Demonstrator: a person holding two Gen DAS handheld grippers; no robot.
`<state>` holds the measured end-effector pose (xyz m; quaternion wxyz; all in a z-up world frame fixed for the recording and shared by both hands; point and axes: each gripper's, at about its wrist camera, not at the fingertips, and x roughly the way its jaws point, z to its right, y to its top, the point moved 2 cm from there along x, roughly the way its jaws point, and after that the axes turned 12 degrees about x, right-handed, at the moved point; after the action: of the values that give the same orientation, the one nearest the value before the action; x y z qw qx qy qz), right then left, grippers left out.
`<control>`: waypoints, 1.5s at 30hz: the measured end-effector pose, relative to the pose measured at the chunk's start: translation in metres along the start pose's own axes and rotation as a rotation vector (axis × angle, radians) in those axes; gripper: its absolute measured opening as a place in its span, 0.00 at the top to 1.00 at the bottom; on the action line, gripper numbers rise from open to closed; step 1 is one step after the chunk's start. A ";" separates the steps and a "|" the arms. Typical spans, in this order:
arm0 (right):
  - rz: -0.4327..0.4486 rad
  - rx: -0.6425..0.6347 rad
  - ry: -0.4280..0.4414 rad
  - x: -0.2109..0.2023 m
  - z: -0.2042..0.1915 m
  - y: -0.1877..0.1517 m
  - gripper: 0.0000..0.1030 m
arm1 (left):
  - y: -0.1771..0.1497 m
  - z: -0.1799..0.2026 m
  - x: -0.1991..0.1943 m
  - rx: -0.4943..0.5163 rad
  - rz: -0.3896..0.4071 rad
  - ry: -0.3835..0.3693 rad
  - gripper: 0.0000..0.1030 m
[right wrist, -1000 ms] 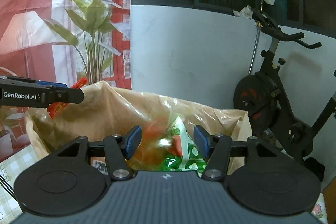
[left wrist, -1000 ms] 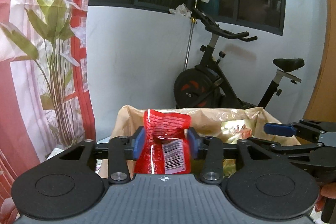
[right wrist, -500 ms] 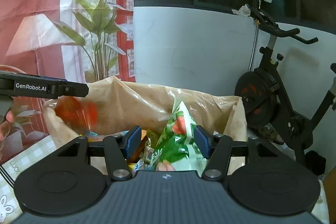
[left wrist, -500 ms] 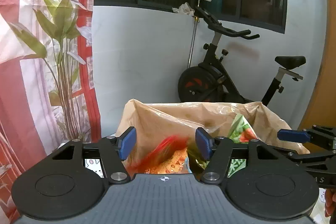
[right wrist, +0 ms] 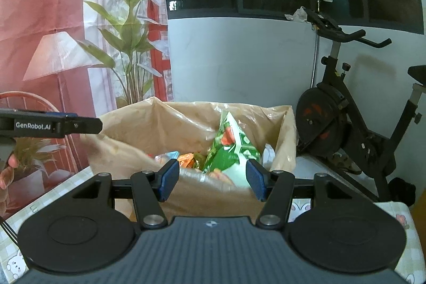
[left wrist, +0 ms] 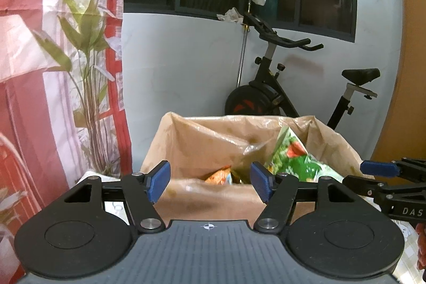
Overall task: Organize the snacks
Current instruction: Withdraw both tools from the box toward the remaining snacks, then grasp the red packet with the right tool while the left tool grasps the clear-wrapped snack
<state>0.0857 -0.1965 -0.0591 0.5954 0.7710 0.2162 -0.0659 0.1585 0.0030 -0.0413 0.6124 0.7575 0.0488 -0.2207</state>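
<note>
Both tools are empty, jaws wide apart: the left gripper and the right gripper hover just short of the near wall of the brown bag, which stands on the checked table near its far edge. The snacks sit inside: a green packet stands tilted against the right side, poking above the rim, with an orange packet low beside it. The bag's walls look thin and slack, so a gripper pushing forward could fold the near wall in or tip the bag toward the far edge. The tall green packet could also topple out if nudged. Beyond stand a wall and an exercise bike.
</note>
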 end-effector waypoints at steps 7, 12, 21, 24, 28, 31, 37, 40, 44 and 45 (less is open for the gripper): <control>0.002 0.019 -0.009 -0.015 -0.001 -0.022 0.43 | -0.027 0.005 -0.018 -0.019 -0.015 0.013 0.33; -0.005 0.032 -0.017 -0.025 0.003 -0.042 0.43 | -0.048 0.009 -0.025 -0.043 -0.045 0.010 0.33; -0.068 0.045 -0.042 -0.025 0.014 -0.079 0.43 | -0.090 0.019 -0.020 -0.060 -0.130 -0.015 0.34; -0.098 0.049 -0.052 -0.021 0.017 -0.092 0.43 | -0.105 0.027 -0.015 -0.064 -0.166 -0.042 0.34; -0.131 0.068 -0.056 -0.016 0.021 -0.108 0.43 | -0.123 0.041 -0.008 -0.032 -0.210 -0.069 0.35; -0.160 0.086 -0.060 -0.012 0.024 -0.119 0.43 | -0.138 0.053 -0.002 0.011 -0.243 -0.102 0.37; -0.198 0.111 -0.066 -0.007 0.032 -0.135 0.43 | -0.167 0.069 0.012 0.100 -0.323 -0.174 0.45; -0.214 0.118 -0.070 -0.004 0.034 -0.140 0.43 | -0.175 0.076 0.013 0.126 -0.337 -0.211 0.45; -0.232 0.126 -0.070 0.000 0.034 -0.145 0.43 | -0.182 0.086 0.013 0.179 -0.342 -0.247 0.45; -0.235 0.126 -0.069 0.001 0.034 -0.146 0.43 | -0.184 0.090 0.014 0.192 -0.345 -0.250 0.45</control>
<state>0.0317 -0.1998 -0.1989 0.5411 0.7735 0.2796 -0.1752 0.0826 -0.0400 -0.2271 0.4922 0.7596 0.0802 -0.4176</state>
